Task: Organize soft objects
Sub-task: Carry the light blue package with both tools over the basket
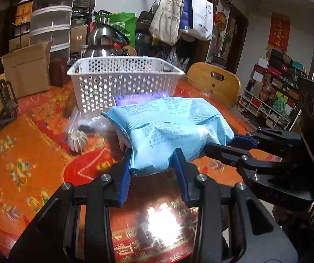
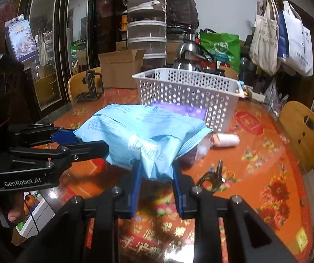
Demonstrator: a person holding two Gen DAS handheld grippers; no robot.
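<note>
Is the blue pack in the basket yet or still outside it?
Outside. The blue pack is held by both grippers in front of the white basket, above the table.

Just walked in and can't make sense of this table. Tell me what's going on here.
A person is holding a soft light-blue pack with both tools at once. The left hand-held gripper is shut on one end of it and the right hand-held gripper is shut on another end, so the pack sags between them above the orange tablecloth. A white perforated basket stands just behind it, and a purple pack lies against its wall. The blue pack is not in the basket yet.
</note>
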